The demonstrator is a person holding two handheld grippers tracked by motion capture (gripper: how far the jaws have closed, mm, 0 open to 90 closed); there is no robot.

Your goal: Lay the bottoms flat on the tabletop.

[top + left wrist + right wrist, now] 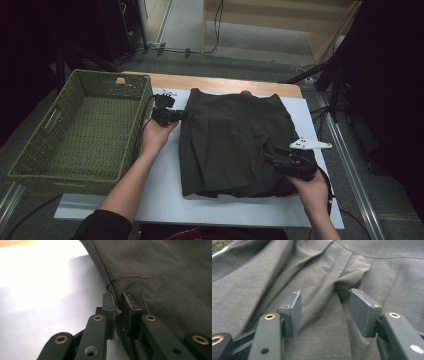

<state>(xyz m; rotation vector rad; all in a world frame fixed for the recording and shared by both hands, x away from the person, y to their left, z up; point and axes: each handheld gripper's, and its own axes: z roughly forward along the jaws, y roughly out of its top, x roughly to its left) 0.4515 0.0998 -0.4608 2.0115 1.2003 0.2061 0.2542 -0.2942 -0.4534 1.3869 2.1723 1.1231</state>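
Dark olive-grey woven cloth makes up the garment point(235, 145), which is spread flat over the middle of the white board point(160, 200) on the table, its far hem near the board's far edge and its near hem short of the near edge. It looks like a pleated skirt or shorts, though in the dim high view this cannot be settled. The fabric is judged soft, light and limp: it will sag and drag when lifted from one point, so it is better taken at two spread points along a seamed edge, where the doubled cloth gives the pads more to bite on. A green woven basket point(80, 130) stands beside the board's left edge. The left gripper point(117, 312) is seen pinched nearly closed on the garment's left edge, just by a seam, with a thin fold of cloth caught between the pads. The right gripper point(324, 307) is held half open over the folds near the right edge, nothing being pressed between its pads.
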